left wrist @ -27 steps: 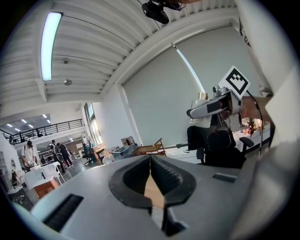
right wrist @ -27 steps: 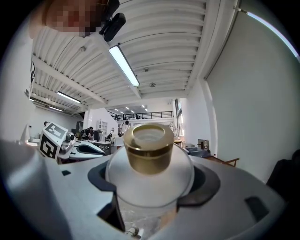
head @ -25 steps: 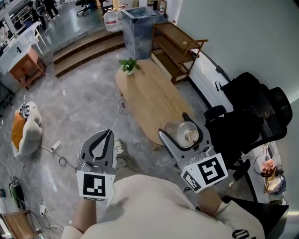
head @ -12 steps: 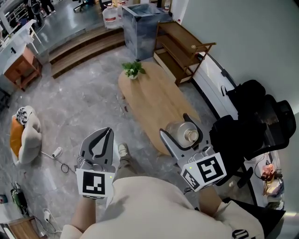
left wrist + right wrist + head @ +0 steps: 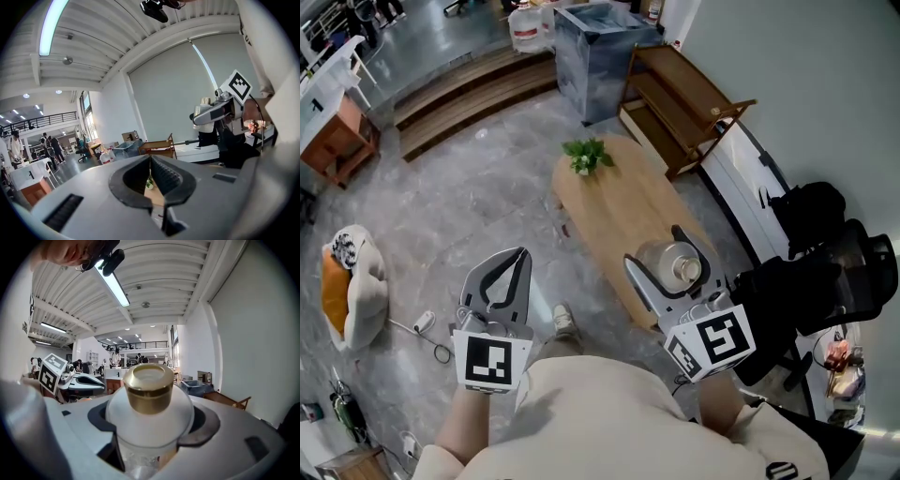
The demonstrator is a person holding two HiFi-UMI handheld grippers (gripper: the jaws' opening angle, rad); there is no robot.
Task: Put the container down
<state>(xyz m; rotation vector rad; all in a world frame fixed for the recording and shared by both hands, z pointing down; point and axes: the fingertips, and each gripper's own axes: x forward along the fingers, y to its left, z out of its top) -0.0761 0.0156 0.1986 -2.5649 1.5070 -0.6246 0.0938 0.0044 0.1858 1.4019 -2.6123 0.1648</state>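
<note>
My right gripper (image 5: pixel 667 258) is shut on a round white container (image 5: pixel 667 262) with a gold cap (image 5: pixel 686 271), held in the air above the near end of the oval wooden table (image 5: pixel 623 216). In the right gripper view the container (image 5: pixel 149 413) fills the space between the jaws, its gold cap (image 5: pixel 148 388) facing the camera. My left gripper (image 5: pixel 516 265) hangs over the grey floor, left of the table, its jaws shut with nothing between them. In the left gripper view the tips (image 5: pixel 150 161) meet.
A small potted plant (image 5: pixel 586 155) stands at the table's far end. Beyond it are a grey bin (image 5: pixel 604 47) and a wooden shelf unit (image 5: pixel 680 108). A black office chair (image 5: pixel 811 267) is at the right. Steps (image 5: pixel 469 80) rise at the back; a cushion (image 5: pixel 347 281) lies at the left.
The view has shifted so the table, plant and bin sit farther right and lower. Both grippers keep their places in the frame, the container still held.
</note>
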